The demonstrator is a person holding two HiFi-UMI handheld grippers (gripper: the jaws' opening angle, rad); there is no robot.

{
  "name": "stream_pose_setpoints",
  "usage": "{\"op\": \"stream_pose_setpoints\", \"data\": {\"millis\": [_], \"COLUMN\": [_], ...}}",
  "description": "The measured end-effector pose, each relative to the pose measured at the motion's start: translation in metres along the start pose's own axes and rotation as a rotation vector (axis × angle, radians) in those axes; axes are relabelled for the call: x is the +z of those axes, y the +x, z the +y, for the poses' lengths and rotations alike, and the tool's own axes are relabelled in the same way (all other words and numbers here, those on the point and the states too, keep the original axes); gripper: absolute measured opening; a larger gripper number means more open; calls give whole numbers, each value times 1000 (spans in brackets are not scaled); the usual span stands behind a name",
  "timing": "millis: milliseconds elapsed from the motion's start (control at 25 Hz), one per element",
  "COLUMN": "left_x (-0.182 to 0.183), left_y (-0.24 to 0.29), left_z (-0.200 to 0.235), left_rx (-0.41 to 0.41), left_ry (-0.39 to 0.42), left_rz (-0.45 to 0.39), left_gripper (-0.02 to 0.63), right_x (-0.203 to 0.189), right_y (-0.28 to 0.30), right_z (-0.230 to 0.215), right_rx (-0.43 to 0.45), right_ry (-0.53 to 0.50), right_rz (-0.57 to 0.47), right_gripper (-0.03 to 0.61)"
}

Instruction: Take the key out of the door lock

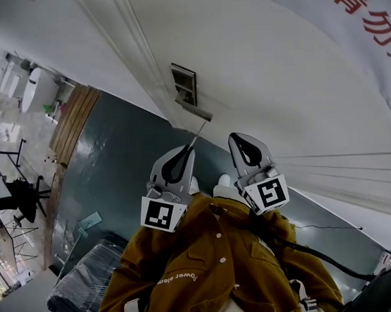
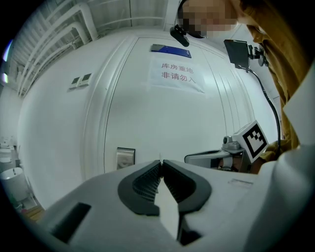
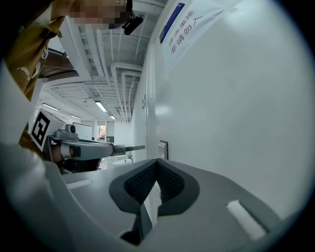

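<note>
My left gripper (image 1: pixel 191 148) is shut on a thin metal key (image 1: pixel 198 133) that sticks out from its tips towards the white door (image 1: pixel 276 72). The silver lock plate (image 1: pixel 184 84) with its handle (image 1: pixel 195 110) sits just beyond the key's tip. In the right gripper view a small gap shows between the key (image 3: pixel 132 147) and the lock plate (image 3: pixel 163 149). The left gripper view shows only the key's thin edge (image 2: pixel 160 157) between the shut jaws, with the lock plate (image 2: pixel 125 158) off to the left. My right gripper (image 1: pixel 236 139) is shut and empty, beside the left one and close to the door.
A paper sign with red characters (image 2: pixel 176 75) hangs on the door above a blue plaque (image 2: pixel 170 49). The dark green floor (image 1: pixel 106 161) runs left to a wooden strip (image 1: pixel 76 121) and a black chair (image 1: pixel 24 193). A black cable (image 1: pixel 327 256) trails by the person's mustard jacket (image 1: pixel 206 267).
</note>
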State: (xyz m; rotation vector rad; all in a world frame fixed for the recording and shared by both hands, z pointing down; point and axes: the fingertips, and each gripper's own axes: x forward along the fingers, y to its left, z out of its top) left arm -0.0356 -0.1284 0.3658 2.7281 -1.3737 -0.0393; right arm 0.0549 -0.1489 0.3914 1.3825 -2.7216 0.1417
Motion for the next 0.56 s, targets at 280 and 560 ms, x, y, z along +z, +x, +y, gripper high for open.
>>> {"op": "stream_pose_setpoints", "data": {"millis": [280,560], "left_x": [0,2], "left_y": [0,-3], "left_z": [0,4], "left_rx": [17,28], "left_ry": [22,23], "left_rz": [3,-3], "left_gripper": [20,20], "right_x": [2,3], "right_y": [3,6], "right_z": [3,9], "right_rx": [23,38], "right_ry": [-2,-6], "right_rz": [-5,-8], "right_gripper": [5,5]}}
